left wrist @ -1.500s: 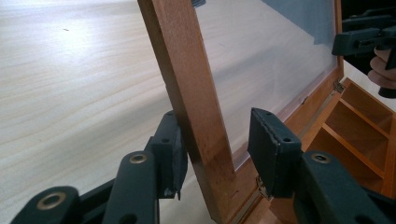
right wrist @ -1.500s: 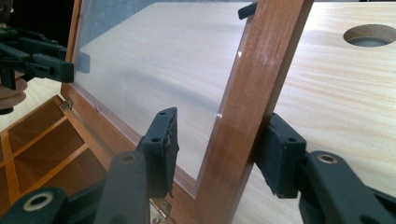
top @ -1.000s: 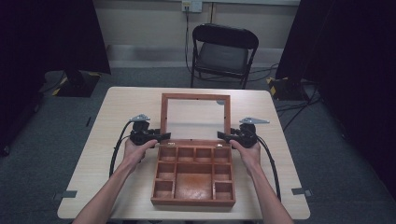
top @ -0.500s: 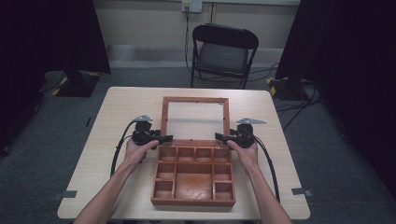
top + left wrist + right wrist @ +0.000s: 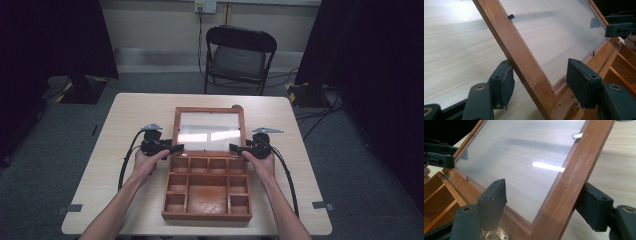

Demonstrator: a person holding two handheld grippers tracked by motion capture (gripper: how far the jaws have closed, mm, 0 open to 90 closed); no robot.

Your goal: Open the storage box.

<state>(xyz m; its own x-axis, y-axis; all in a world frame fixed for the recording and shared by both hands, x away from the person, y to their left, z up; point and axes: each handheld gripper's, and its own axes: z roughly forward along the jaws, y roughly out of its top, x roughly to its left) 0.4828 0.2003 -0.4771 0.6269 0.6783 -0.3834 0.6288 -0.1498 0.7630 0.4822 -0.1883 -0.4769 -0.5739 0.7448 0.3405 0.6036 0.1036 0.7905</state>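
The brown wooden compartment box [image 5: 207, 187] sits mid-table, long axis running away from the person, with its glass-paned lid [image 5: 210, 128] tilted up at the far end. The left gripper [image 5: 176, 148] and right gripper [image 5: 234, 147] each straddle one of the lid's side rails, jaws wide, not clamped. I count nine compartments, one big. The hinges are hard to see.
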